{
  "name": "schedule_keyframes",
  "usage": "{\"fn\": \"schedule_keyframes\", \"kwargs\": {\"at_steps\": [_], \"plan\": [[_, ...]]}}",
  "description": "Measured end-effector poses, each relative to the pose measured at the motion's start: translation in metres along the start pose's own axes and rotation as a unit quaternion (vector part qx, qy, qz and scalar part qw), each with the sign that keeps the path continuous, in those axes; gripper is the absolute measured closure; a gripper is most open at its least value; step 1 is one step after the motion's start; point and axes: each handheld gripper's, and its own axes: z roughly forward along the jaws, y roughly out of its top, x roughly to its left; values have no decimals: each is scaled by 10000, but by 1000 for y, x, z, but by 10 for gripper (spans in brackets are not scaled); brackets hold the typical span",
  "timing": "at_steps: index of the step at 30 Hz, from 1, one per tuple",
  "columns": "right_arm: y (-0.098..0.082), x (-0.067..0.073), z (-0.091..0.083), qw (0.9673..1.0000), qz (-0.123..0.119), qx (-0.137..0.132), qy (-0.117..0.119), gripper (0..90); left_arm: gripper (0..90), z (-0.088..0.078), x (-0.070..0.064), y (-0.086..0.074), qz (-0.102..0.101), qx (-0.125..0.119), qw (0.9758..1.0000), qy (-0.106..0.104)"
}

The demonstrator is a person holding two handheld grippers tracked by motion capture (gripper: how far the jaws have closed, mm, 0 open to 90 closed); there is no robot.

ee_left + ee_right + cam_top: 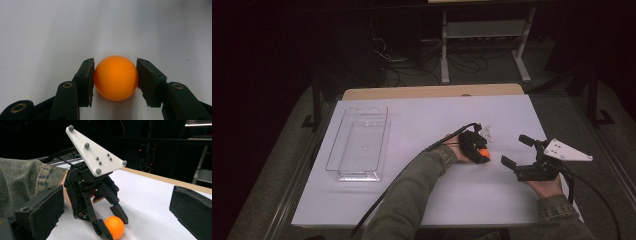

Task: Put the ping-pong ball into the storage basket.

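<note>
Left hand-held gripper (115, 82) tipped down, jaws touching orange ball (116, 78)

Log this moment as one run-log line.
left gripper: shut on ball, on table | right gripper: open, holding nothing | tray: nothing in it, far left

— What stays hidden?
— In the high view the left gripper (482, 151) covers most of the orange ball (483, 153).
— Anything cut off?
— The desk's (422, 200) near edge, behind a sleeve (412, 192); the right gripper view crops its own jaws.
</note>
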Motion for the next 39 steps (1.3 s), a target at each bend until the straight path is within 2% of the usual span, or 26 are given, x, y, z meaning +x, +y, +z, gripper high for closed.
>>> {"fn": "schedule_keyframes", "kwargs": {"at_steps": [11,16,26,34,39], "plan": [[0,0,1,10000,10,11,18,0,502,-9,-2,2,21,-22,10000,57],[-1,0,1,10000,7,28,16,0,502,-20,-2,5,84,-65,9999,121],[-1,0,2,10000,15,60,18,0,502,-37,-5,5,76,-40,9997,209],[-1,0,2,10000,15,71,18,0,501,-53,-7,6,83,-181,9995,255],[-2,0,2,10000,17,76,12,0,502,-61,-10,5,120,-135,9995,273]]}}
